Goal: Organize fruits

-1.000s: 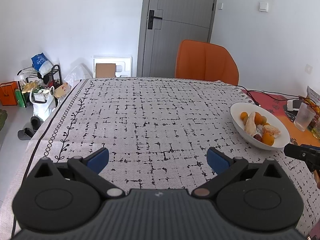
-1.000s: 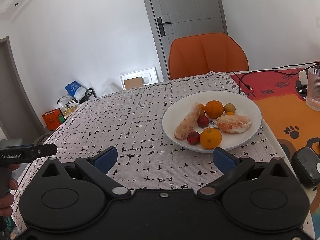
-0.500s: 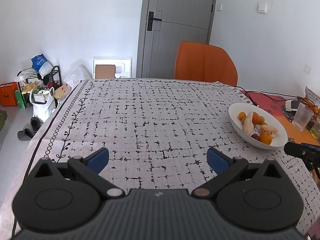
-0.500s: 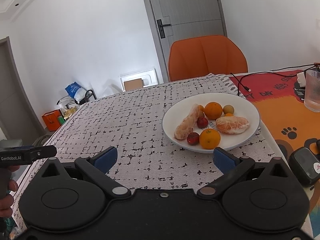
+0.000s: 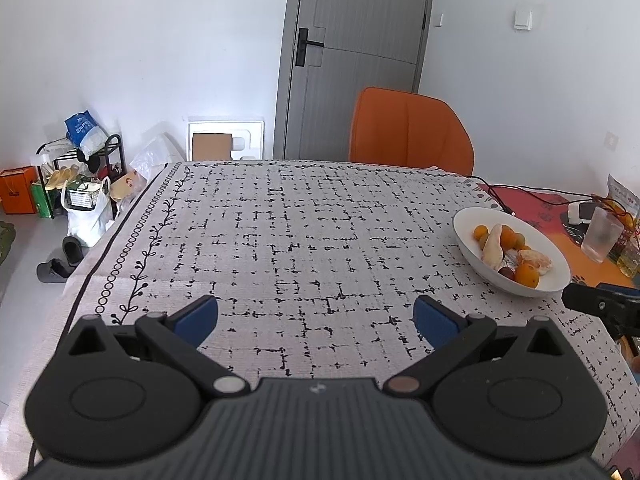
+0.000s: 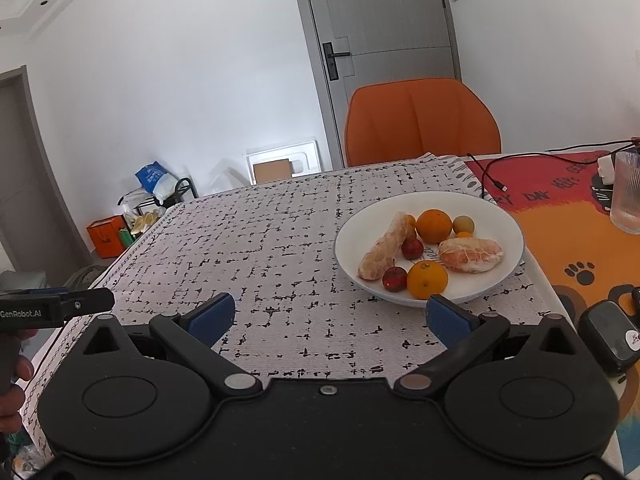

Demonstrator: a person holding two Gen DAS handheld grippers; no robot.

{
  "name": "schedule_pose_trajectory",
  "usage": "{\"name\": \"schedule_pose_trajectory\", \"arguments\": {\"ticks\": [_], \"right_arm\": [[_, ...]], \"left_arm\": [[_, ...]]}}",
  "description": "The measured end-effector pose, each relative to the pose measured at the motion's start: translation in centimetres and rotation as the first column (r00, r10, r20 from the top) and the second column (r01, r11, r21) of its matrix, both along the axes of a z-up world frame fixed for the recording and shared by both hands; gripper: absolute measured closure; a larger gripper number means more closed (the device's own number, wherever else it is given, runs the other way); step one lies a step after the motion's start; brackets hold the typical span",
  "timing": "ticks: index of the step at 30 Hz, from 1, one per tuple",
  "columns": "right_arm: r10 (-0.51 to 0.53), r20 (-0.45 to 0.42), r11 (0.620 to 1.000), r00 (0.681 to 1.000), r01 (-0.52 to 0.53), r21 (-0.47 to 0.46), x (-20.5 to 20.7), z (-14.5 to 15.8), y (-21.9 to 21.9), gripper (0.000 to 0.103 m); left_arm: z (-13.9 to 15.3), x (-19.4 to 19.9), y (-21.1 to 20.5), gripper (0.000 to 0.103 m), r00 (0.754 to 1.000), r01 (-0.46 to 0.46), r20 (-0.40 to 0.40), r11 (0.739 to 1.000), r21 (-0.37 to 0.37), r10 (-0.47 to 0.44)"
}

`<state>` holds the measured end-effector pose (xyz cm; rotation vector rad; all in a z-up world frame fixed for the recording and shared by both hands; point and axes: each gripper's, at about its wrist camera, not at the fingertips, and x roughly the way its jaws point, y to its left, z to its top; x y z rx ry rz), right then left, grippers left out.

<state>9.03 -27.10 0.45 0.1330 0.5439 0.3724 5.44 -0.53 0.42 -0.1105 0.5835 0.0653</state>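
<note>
A white plate (image 6: 500, 216) (image 5: 472, 220) holds several fruits: two oranges (image 6: 428, 279), a peeled citrus piece (image 6: 472, 255), a long peeled segment (image 6: 382, 252), two small red fruits (image 6: 395, 279) and a small yellowish one (image 6: 463, 224). It sits on the patterned tablecloth (image 5: 288, 240), right of centre. My right gripper (image 6: 328, 316) is open just short of the plate's near rim, nothing between its fingers. My left gripper (image 5: 316, 316) is open over bare cloth, well left of the plate. The other gripper's tip shows at each view's edge.
An orange chair (image 5: 410, 132) stands at the table's far side before a grey door (image 5: 352, 56). A ribbed glass (image 6: 628, 192), a black cable (image 6: 496, 176) and a dark device (image 6: 608, 336) lie on the orange mat to the right. Bags and shoes clutter the floor at left.
Both cameras pulled back and rose slightly, so the plate sits a little farther off in each view. Both grippers stayed open.
</note>
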Motion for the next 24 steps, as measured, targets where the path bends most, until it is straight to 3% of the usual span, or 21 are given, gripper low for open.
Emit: {"name": "schedule_pose_trajectory", "arguments": {"ticks": [24], "right_arm": [[-0.001,-0.018,1.000,1.000,0.000,-0.008,0.10,-0.62,0.66,0.000]], "left_arm": [[0.07,-0.79,0.20,0.000,1.000,0.006,-0.002,1.000,0.008,-0.006]]}}
